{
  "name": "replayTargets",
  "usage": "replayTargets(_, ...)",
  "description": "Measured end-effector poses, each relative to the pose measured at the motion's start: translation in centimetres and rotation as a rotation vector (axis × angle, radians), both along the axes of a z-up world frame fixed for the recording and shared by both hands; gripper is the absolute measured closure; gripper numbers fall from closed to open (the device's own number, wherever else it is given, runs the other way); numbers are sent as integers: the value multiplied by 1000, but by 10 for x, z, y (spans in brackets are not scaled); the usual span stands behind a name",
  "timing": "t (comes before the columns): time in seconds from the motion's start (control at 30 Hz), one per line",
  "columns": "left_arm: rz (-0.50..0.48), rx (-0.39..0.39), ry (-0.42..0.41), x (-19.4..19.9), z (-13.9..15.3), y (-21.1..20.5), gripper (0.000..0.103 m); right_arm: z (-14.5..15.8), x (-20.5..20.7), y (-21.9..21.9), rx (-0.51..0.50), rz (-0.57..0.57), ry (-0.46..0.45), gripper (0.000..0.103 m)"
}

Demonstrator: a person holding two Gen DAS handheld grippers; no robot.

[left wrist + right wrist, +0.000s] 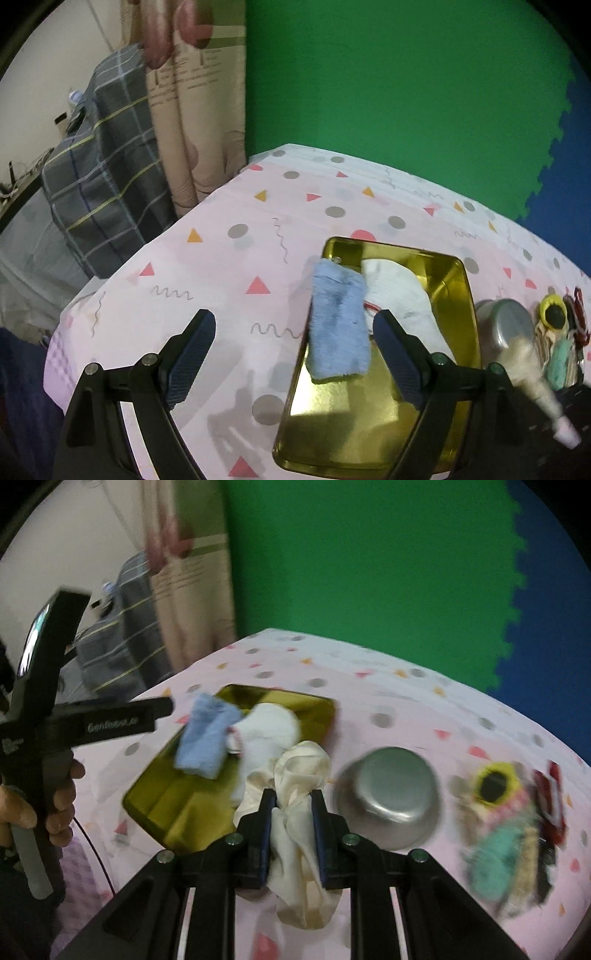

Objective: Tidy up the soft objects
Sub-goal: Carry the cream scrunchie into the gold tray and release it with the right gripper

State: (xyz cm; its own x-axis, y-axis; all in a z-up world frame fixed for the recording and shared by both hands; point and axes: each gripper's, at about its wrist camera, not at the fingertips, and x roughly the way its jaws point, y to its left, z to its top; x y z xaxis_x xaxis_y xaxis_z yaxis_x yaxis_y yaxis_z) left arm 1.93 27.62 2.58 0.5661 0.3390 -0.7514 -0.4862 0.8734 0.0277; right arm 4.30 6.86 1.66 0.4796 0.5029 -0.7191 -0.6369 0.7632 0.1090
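Now | right tool (293,808) pinching cream cloth (299,775) (tilted down) | left tool (293,332) spread

The left gripper (293,341) hangs over the near end of the gold tray (461,291) with its jaws spread wide and nothing between them. The right gripper (293,801), tilted downward just right of that tray, has its jaws clamped on a cream cloth (299,775). A hand (55,805) grips the left gripper's handle.
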Motion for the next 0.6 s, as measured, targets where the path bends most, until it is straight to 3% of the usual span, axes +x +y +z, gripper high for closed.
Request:
replayTargets(0.2,33,-39,-13,-3,2,12,18,-24,0,43,-11,78,56,84)
replayTargets(0.47,34,-65,6,2,-6,12,18,-47,-2,65,-44,114,87,82)
replayTargets(0.6,26,-59,10,3,-9,9,18,-47,-1,64,-42,110,84,68)
